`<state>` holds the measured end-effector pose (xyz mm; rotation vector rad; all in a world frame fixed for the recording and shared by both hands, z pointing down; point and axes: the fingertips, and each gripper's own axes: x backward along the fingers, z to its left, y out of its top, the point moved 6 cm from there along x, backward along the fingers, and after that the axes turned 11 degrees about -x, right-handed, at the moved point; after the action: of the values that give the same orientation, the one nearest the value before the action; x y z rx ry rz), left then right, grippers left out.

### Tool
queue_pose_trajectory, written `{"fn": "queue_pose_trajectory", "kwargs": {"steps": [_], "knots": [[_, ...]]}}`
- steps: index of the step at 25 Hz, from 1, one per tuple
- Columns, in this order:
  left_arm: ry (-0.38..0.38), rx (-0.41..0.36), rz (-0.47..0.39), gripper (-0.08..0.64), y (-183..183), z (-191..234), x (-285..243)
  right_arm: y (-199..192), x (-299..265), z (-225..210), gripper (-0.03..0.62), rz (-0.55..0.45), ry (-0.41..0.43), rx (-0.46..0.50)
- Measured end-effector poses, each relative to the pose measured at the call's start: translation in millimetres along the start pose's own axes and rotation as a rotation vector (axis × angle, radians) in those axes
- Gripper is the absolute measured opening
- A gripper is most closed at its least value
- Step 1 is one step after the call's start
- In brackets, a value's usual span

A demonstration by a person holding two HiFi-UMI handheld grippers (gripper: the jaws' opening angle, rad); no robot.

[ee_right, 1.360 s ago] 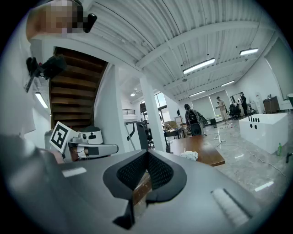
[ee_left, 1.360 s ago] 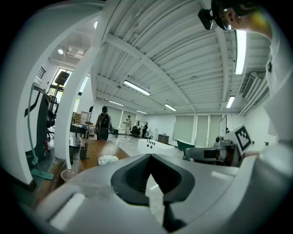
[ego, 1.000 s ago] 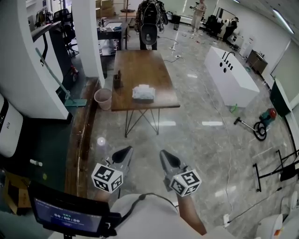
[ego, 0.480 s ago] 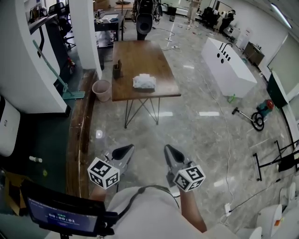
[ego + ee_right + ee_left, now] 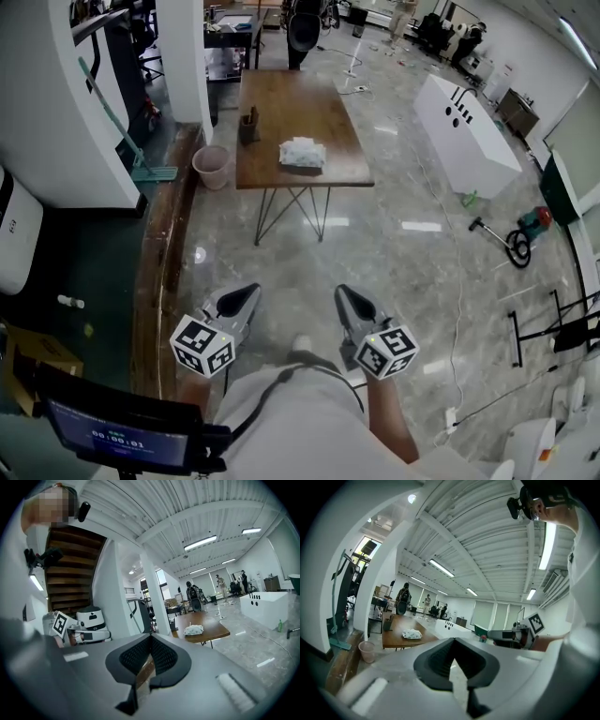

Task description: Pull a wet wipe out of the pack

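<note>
**Both claws closed and empty, wipe pack far off on the bench**

I've got the left claw (image 5: 242,298) and the right claw (image 5: 349,302) low in the head view. They sit side by side over the grey marble floor (image 5: 403,272), and both point toward the far end of the room.

In the left gripper view the dark pads meet at their tips with nothing between them, so that claw is closed on air. The right gripper view shows the same: pads together, nothing pinched.

The wet wipe pack (image 5: 302,153) lies flat on the wooden bench (image 5: 281,98), near its close end and a little right of the middle. It is well apart from both claws, with open floor between. Nothing is touching it.

On the bench with it I see only a dark holder (image 5: 249,126), upright by the left edge and just farther back than the pack.

On the floor, a pink bin (image 5: 211,168) stands just beside the bench's near left corner. A green-handled mop (image 5: 112,117) leans at the white wall on the left. A long white block (image 5: 469,131) sits off to the right of the bench.

Through each gripper view the pack shows as a small white lump on the bench top, far beyond the closed tips.
</note>
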<state>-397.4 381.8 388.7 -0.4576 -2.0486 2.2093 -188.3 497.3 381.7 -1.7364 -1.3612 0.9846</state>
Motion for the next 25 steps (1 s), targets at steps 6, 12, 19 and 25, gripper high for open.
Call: {"fn": "queue_pose_trajectory", "kwargs": {"steps": [6, 12, 19, 25], "knots": [[0.049, 0.078, -0.004, 0.003, -10.4, 13.3, -4.2, -5.6, -25.6, -9.9, 0.008, 0.063, 0.053, -0.002], [0.125, 0.069, 0.020, 0.003, -7.2, 36.4, -31.9, 24.6, -65.5, -27.6, 0.008, -0.008, 0.131, 0.057], [0.125, 0.007, 0.018, 0.003, 28.0, 69.0, -111.4, 68.7, -127.5, -81.2, 0.009, 0.015, 0.197, 0.102], [0.133, -0.042, 0.026, 0.003, 52.2, 89.0, -184.8, 92.9, -166.8, -137.3, 0.009, 0.086, 0.226, 0.073]]}}
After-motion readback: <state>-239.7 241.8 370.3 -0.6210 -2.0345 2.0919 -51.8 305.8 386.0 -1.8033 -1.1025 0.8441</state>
